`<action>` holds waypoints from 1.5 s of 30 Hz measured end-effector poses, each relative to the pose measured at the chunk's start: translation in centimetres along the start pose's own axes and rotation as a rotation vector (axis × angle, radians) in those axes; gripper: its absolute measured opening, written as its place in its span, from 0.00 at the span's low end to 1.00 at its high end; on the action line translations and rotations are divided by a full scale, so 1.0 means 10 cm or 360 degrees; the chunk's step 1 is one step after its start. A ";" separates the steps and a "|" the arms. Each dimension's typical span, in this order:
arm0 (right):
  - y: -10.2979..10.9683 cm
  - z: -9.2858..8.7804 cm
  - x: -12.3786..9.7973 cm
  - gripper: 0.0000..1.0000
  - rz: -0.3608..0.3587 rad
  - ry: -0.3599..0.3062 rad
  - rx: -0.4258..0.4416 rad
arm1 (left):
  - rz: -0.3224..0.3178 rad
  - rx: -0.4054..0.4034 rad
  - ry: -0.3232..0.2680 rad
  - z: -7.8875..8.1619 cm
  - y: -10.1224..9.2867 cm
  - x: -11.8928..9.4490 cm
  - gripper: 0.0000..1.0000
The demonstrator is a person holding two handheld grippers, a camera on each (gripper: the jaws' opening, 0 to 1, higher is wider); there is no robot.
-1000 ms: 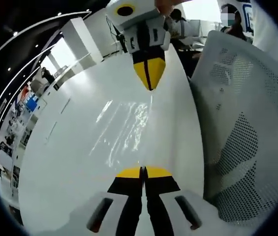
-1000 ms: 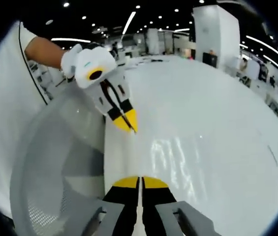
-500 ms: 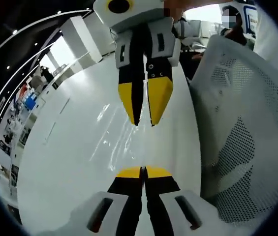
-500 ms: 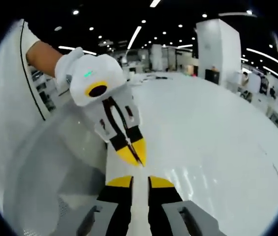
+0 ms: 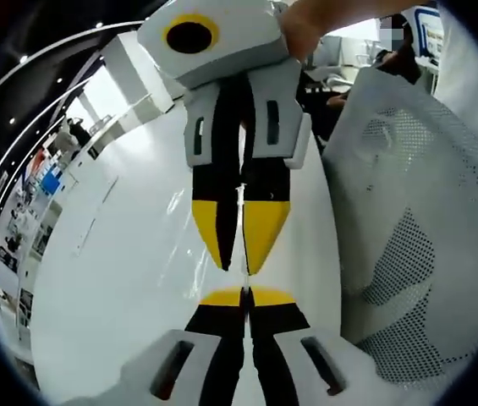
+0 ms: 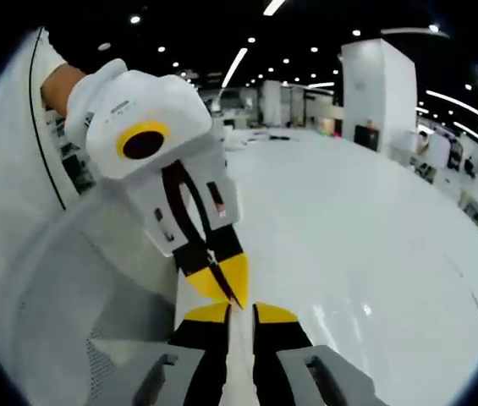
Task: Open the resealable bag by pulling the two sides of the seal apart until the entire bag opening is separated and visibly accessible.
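Note:
The clear resealable bag (image 5: 179, 254) is a faint glinting film over the white table (image 5: 95, 279). My left gripper (image 5: 245, 294) is shut on the bag's top edge. A thin line of that edge runs up between the yellow fingertips of my right gripper (image 5: 239, 264), which reaches down from the top, slightly open and almost touching the left one. In the right gripper view my right gripper (image 6: 240, 315) stands open. The left gripper (image 6: 234, 292) points into its gap from the upper left, shut. The film is hard to see there.
A white mesh chair back (image 5: 408, 211) stands close beside the table edge, also seen as the chair back (image 6: 78, 296). The glossy table (image 6: 357, 220) stretches far ahead. A person's hand (image 5: 323, 17) holds the right gripper. Office furniture lies in the distance.
My right gripper went from shut to open and came much closer to the left gripper, tips now nearly meeting. The left gripper stayed shut.

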State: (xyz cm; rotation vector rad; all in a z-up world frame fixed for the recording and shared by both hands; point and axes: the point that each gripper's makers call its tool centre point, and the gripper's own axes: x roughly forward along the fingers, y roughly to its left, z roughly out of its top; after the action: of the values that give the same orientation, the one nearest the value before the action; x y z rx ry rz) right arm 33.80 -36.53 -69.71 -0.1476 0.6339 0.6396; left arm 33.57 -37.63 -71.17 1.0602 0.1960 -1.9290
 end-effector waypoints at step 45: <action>-0.10 -0.65 -0.43 0.00 -0.0102 0.0321 0.0113 | 0.0031 -0.0136 0.0014 -0.16 0.12 -0.02 0.00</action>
State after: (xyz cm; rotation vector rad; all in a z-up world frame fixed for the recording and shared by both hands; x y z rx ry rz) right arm 28.42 -41.56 -72.41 -0.1668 0.8423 0.5434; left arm 35.51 -37.36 -71.71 1.0108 0.2695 -1.8820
